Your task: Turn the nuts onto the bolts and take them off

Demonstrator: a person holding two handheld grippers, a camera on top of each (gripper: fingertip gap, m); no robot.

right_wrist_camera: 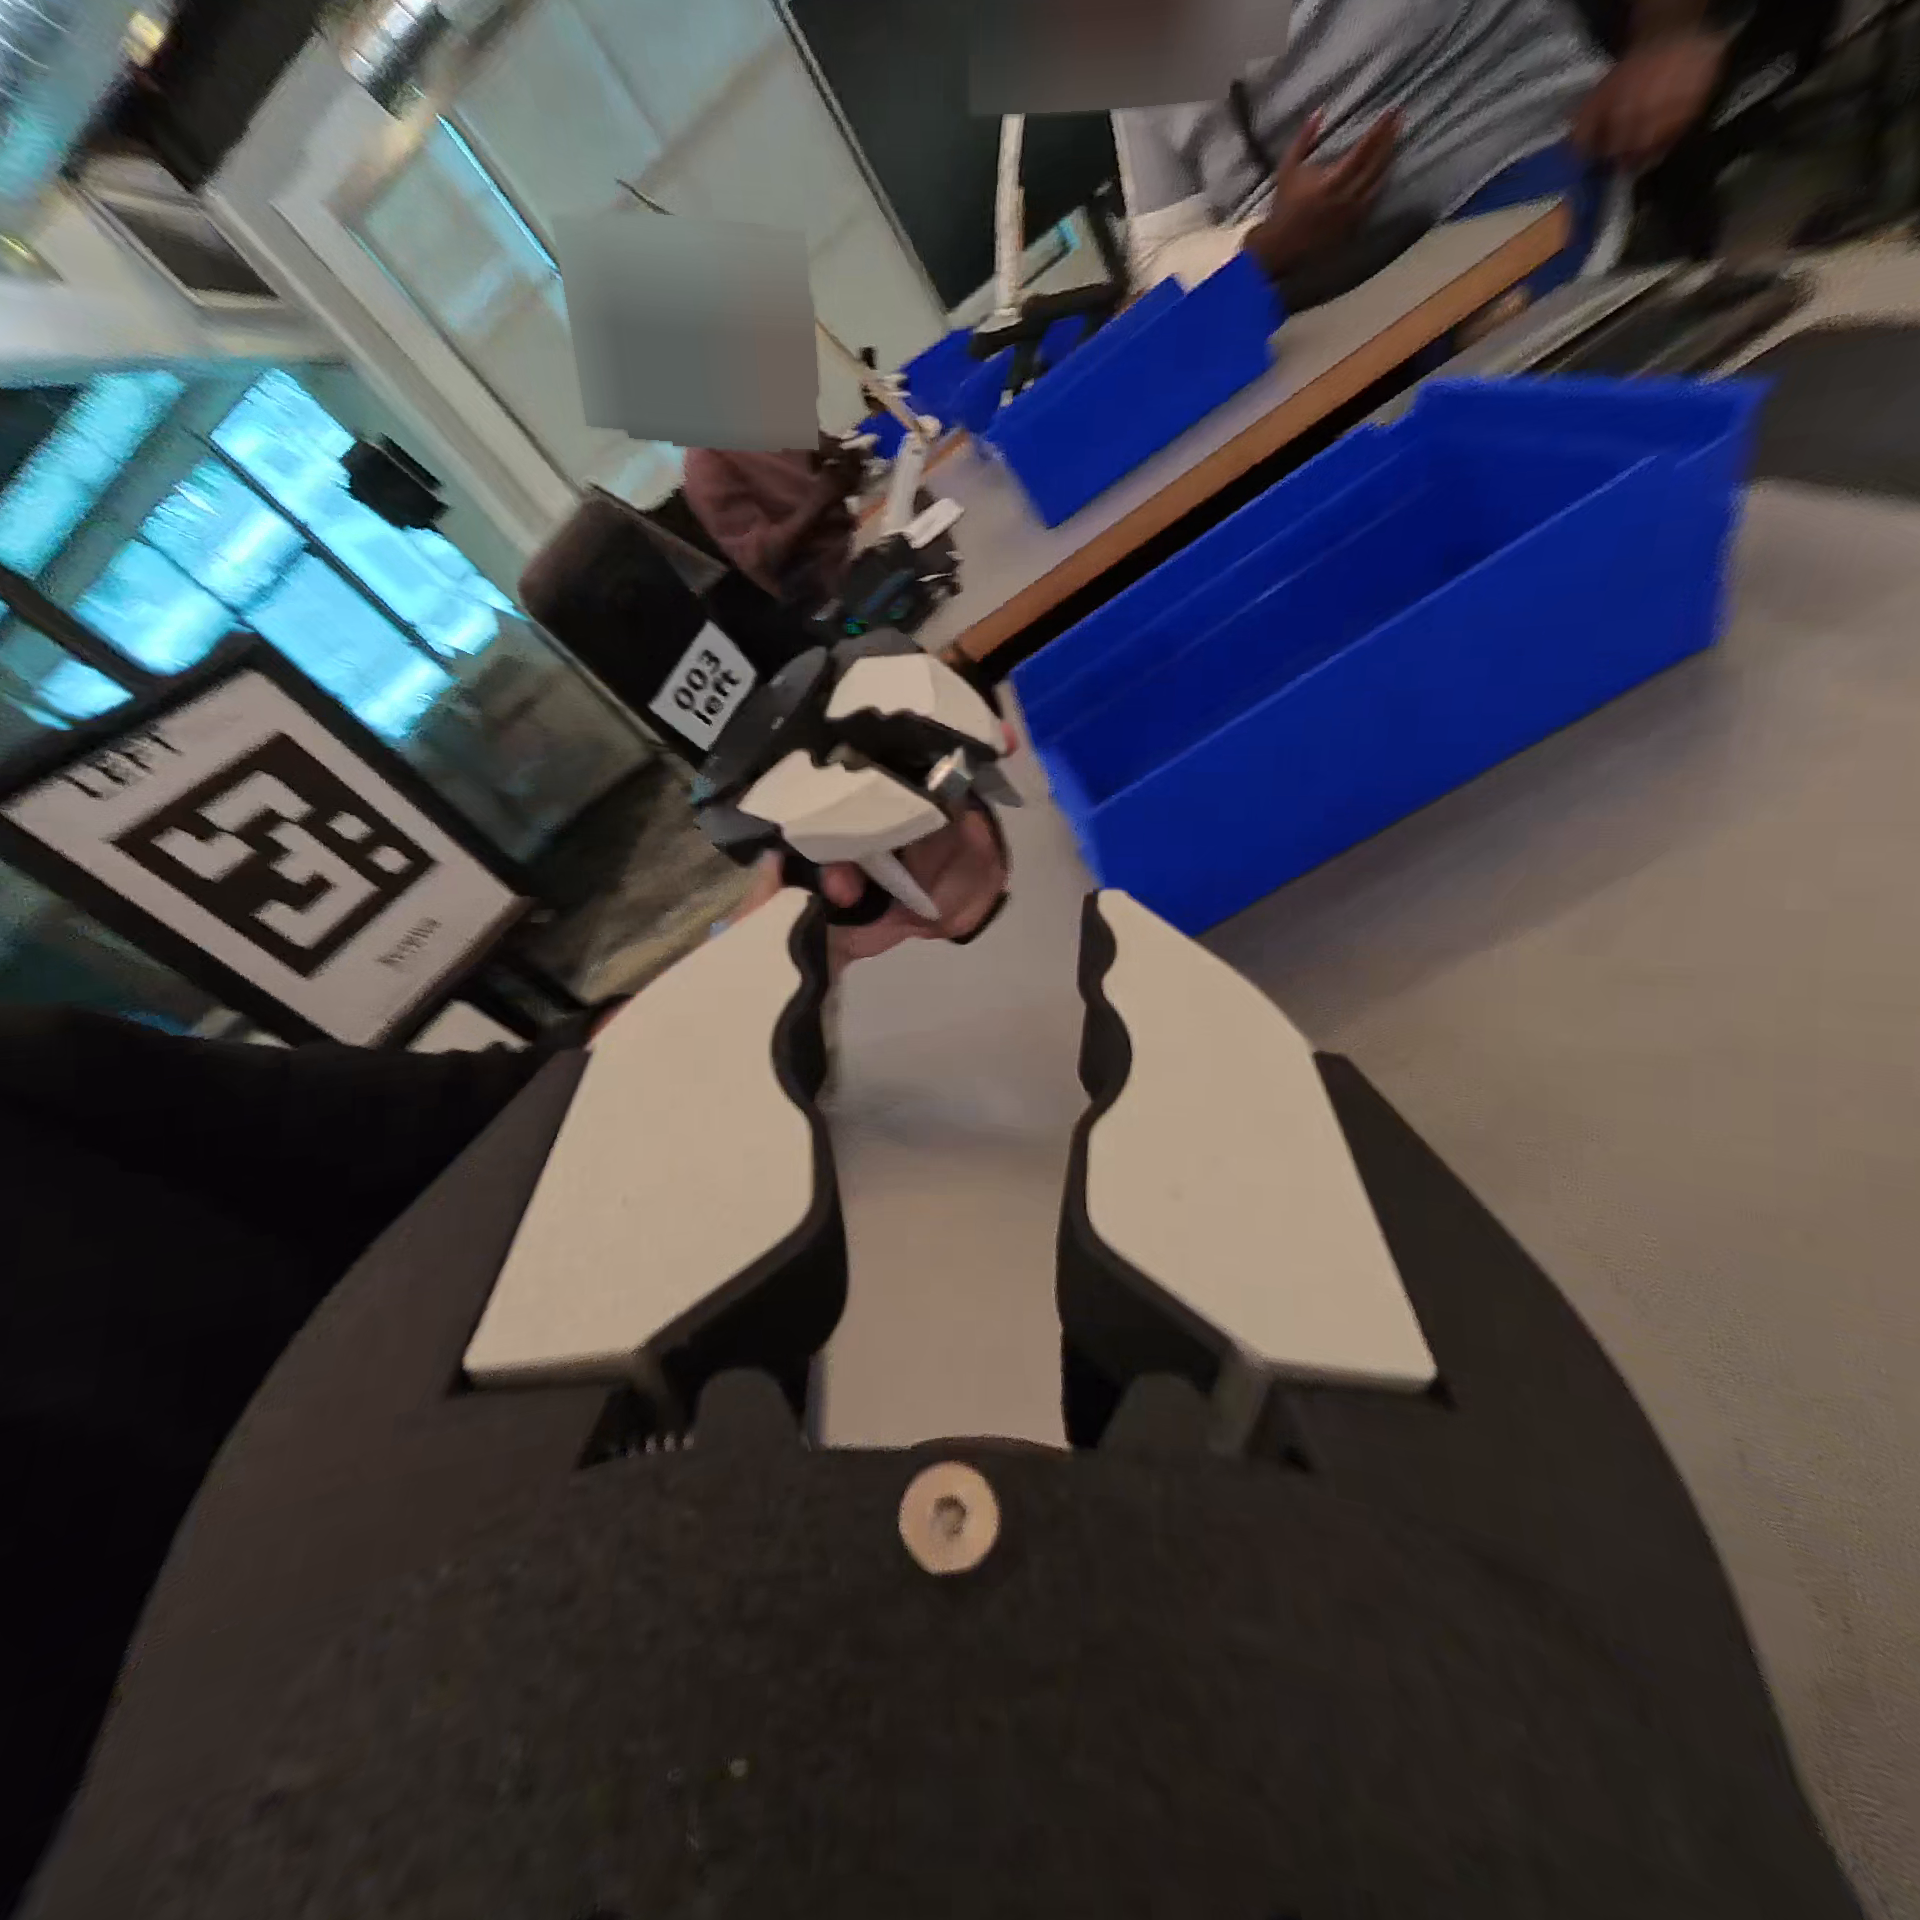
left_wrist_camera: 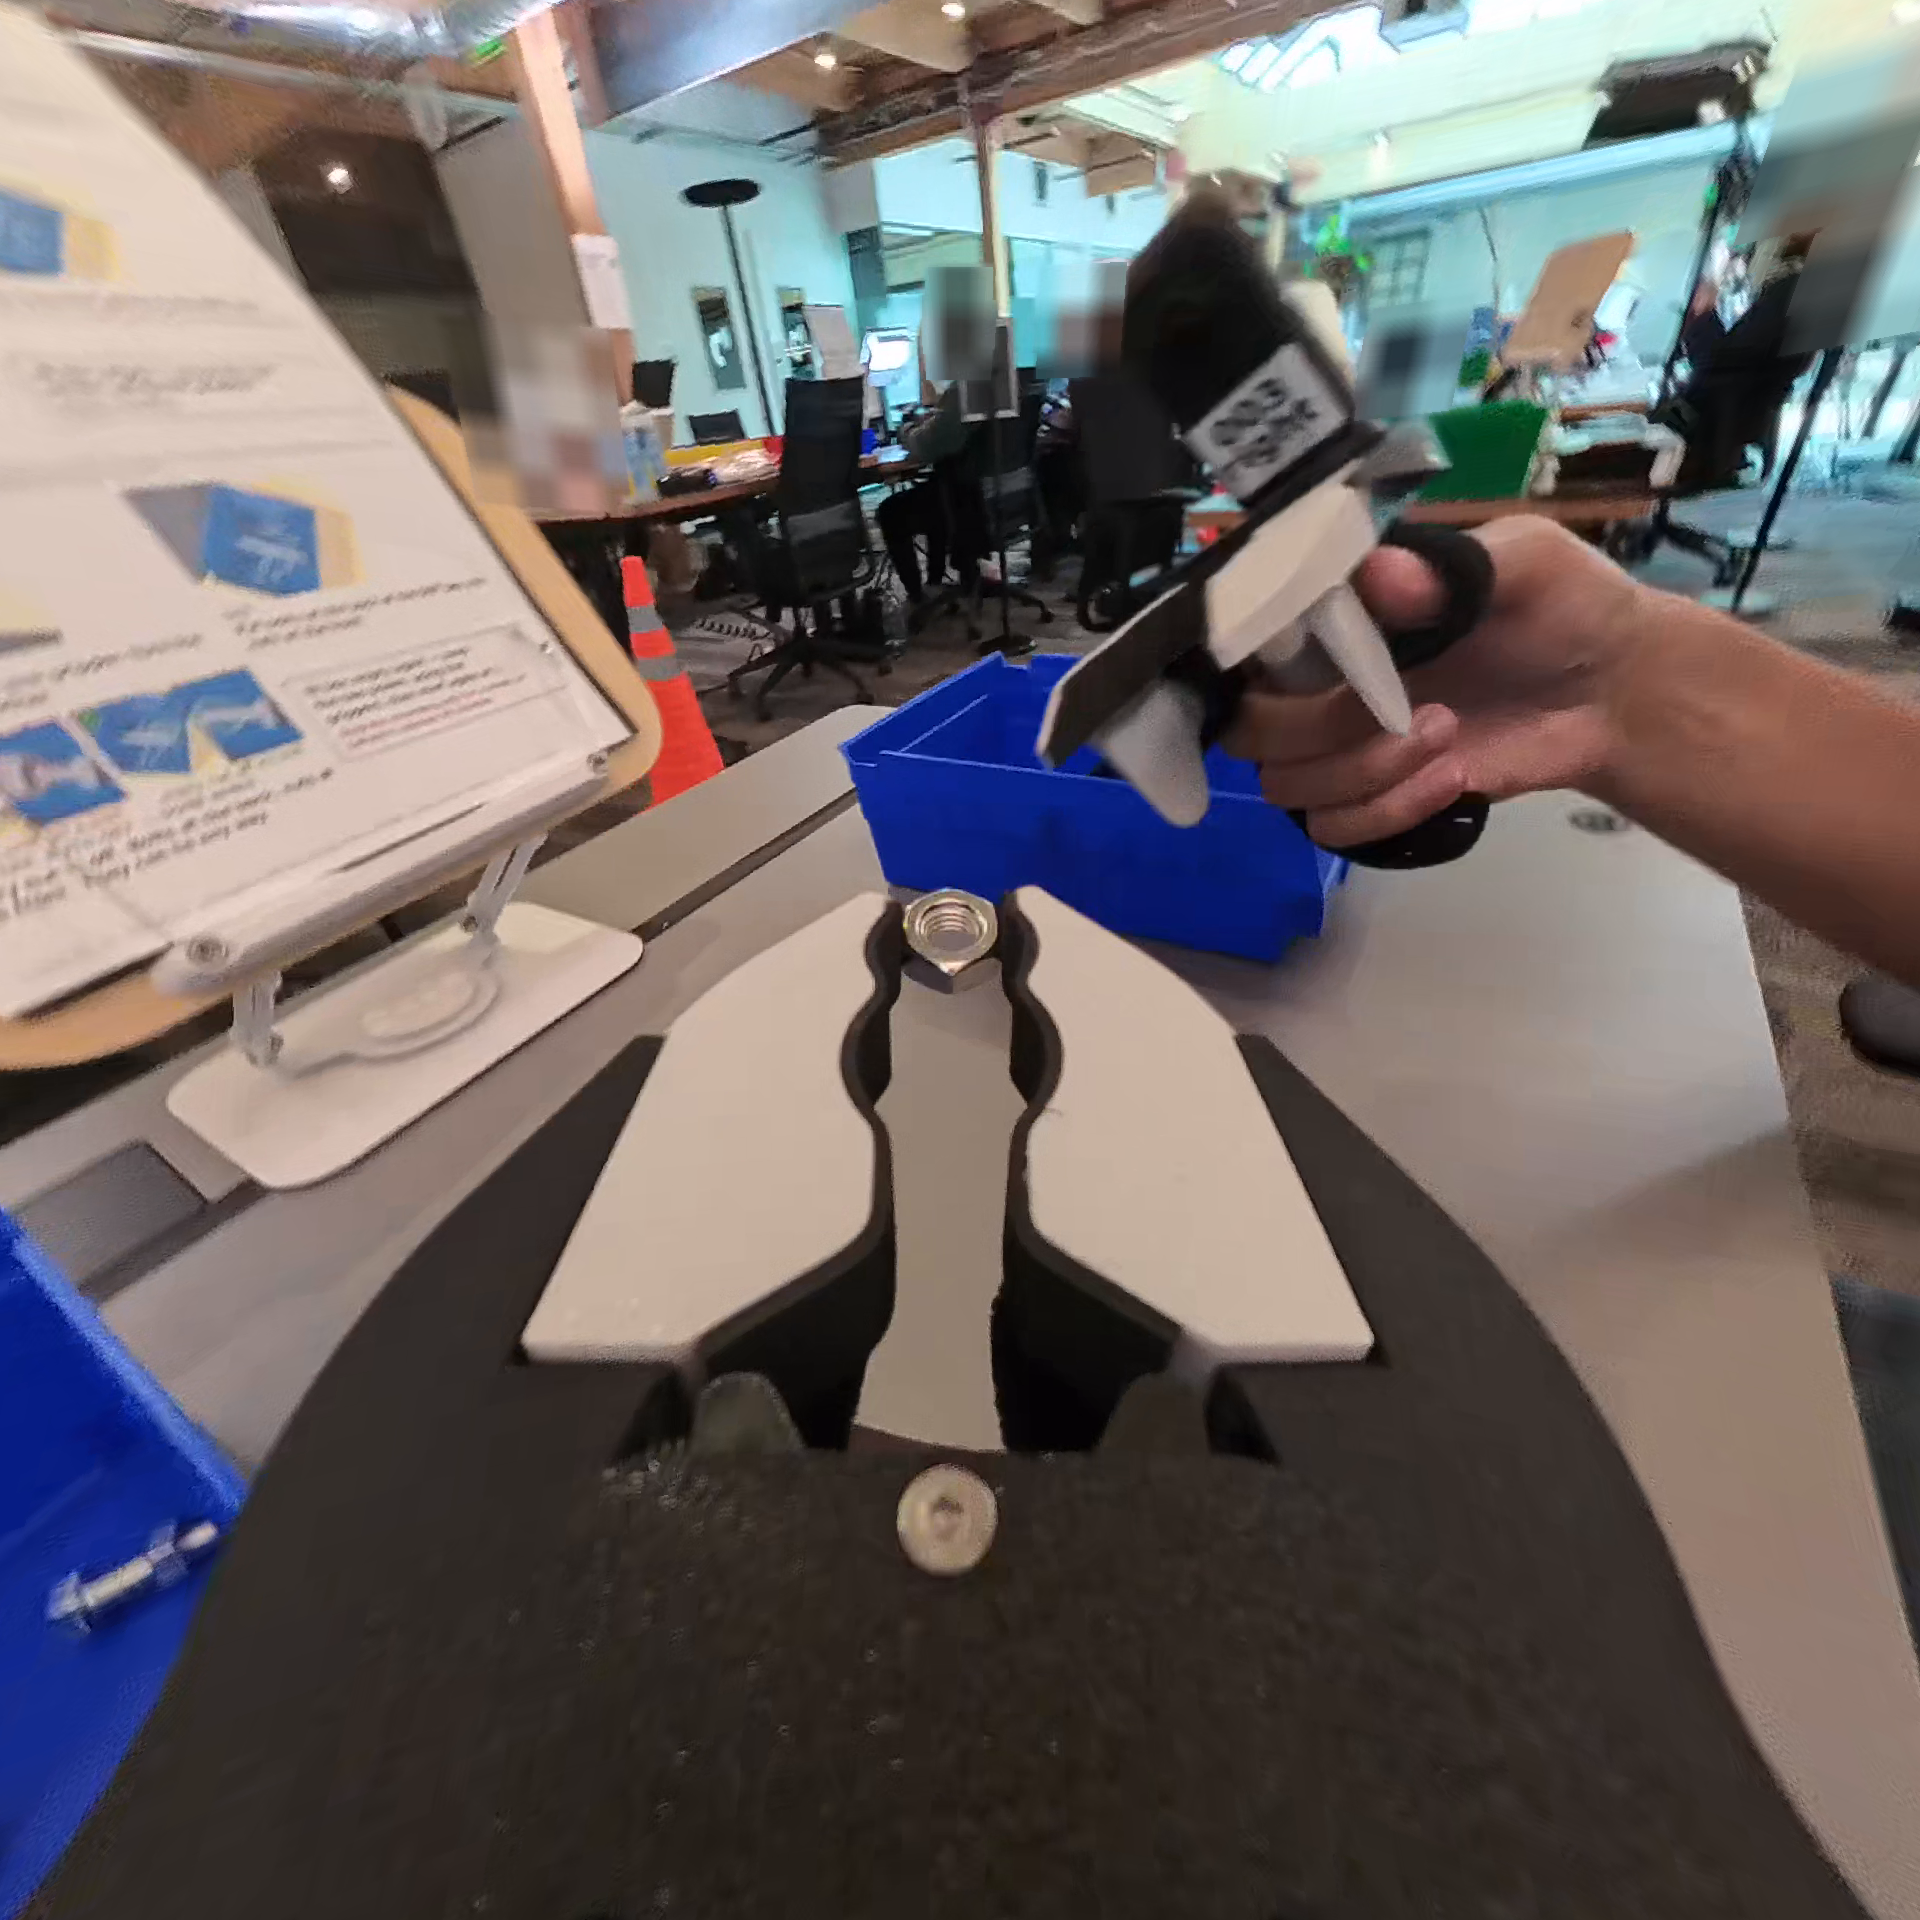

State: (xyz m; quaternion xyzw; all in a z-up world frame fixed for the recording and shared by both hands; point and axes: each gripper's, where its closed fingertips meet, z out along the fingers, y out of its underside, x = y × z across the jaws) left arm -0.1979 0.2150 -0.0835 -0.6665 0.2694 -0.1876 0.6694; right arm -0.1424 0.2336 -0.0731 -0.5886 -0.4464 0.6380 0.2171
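Left bin (left_wrist_camera: 73, 1455) is cut off by the frame edge.

1. A blue bin (left_wrist_camera: 1081, 831) sits far on the grey worktop (left_wrist_camera: 1507, 1039).
2. A white stand carrying an instruction sheet (left_wrist_camera: 239, 540) rises at the left.
3. An orange traffic cone (left_wrist_camera: 665, 686) stands on the floor beyond the stand.
4. Black office chairs (left_wrist_camera: 821, 520) ring a far table.
5. A framed black-and-white marker (right_wrist_camera: 275, 847) leans at the left.

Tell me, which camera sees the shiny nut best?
The left wrist view: the nut sits close and sharp, pinched in the left gripper, threaded hole showing. In the right wrist view it is only a small, blurry glint.
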